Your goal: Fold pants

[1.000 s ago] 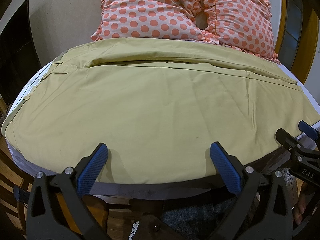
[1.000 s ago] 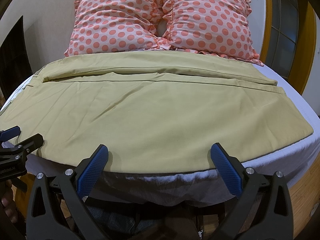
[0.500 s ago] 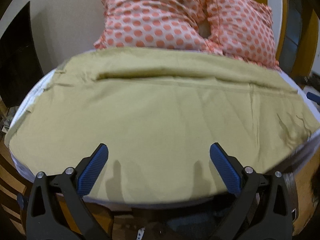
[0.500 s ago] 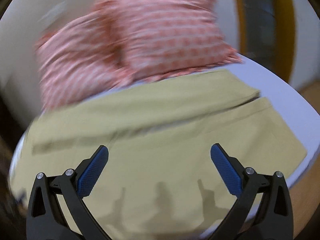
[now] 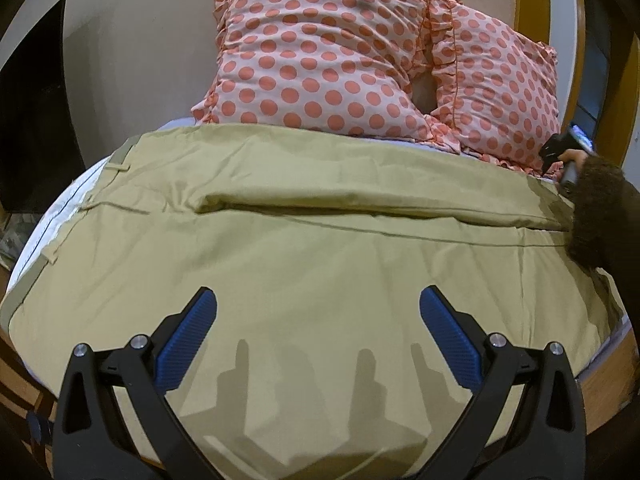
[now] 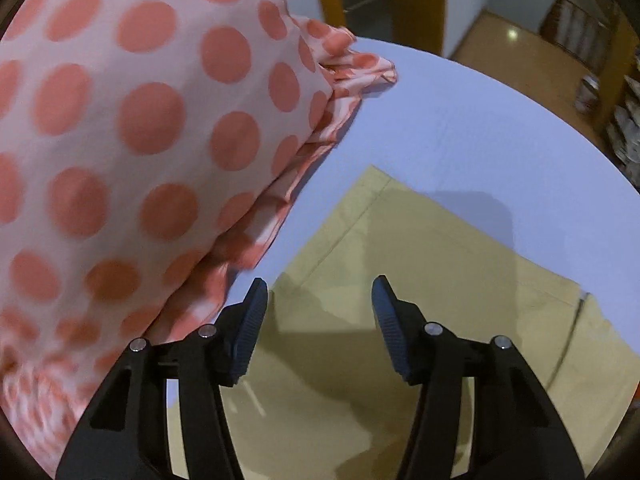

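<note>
Khaki pants lie spread flat across the bed, waistband at the left, one leg lying over the other with a long fold line across the middle. My left gripper hangs open and empty above the near edge of the pants. My right gripper is open and empty, low over the far leg's hem corner, close beside a pillow. In the left wrist view the right gripper shows at the far right edge, held by a dark-sleeved arm.
Two pink pillows with coral dots lean at the head of the bed; one fills the left of the right wrist view. The white sheet shows beyond the pants. Wooden floor lies past the bed's edge.
My right gripper has swung from the near bed edge to the far right hem corner by the pillow, its jaws narrowing. My left gripper has moved forward over the pants.
</note>
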The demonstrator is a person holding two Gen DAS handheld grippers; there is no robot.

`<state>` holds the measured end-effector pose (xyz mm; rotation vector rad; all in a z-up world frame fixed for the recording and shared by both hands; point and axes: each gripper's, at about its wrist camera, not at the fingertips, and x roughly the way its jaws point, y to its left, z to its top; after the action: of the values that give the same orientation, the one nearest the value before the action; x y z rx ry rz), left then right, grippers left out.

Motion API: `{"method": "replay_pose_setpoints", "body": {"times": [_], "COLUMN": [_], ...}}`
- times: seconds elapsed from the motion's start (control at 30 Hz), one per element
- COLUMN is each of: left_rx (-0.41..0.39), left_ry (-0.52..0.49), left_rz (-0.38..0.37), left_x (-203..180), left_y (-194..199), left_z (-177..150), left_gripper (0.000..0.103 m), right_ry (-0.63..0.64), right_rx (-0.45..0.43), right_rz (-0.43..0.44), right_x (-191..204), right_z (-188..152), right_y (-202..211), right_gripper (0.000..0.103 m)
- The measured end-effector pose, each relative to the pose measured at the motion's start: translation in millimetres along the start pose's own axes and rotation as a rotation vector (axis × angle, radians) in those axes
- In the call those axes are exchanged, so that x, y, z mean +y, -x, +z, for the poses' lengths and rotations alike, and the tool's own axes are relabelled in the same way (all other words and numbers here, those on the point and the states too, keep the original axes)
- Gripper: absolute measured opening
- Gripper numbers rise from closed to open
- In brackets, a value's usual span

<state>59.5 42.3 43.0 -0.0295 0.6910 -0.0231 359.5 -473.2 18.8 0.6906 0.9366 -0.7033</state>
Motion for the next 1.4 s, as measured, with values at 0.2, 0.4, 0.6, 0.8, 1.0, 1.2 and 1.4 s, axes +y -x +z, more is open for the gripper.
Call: {"method": "replay_pose_setpoints", "body": {"times": [0.2, 0.4, 0.6, 0.8, 1.0, 1.2, 1.4], "left_rx": [-0.029, -0.039, -0.064, -0.072, -0.093, -0.052, -0.009], "left_ry": [-0.007, 0.028, 0.096, 0.131, 0.122, 0.076, 0.085], "left_rz": [0.007, 0.038, 0.063, 0.063, 0.037, 0.110, 0.144], "left_x": [-3, 4, 26, 41, 26, 19, 28], "left_y": [-3, 3, 18, 22, 31, 22, 5], "left_z": [6, 10, 6, 14, 18, 11, 10], "left_gripper": [0.101, 0.101, 0.101, 0.101, 0.101, 0.101, 0.101], "right_ry": [0.136, -0.014, -0.086, -0.081, 0.008, 0.139, 0.071], "right_rx": [-0.154, -0.137, -0.218, -0.193, -0.149, -0.141, -0.056], "right_rz": [-0.051, 0.228, 0.615, 0.584, 0.549, 0.375, 0.120], "right_x": [4, -52, -159, -254, -203, -74, 10], "right_z": [-9, 5, -18, -102, -90, -47, -17], "right_y": [-9, -15, 58, 117, 129, 105, 28], "right_gripper": [0.018, 0.002, 0.000, 0.000, 0.063, 0.058, 0.050]}}
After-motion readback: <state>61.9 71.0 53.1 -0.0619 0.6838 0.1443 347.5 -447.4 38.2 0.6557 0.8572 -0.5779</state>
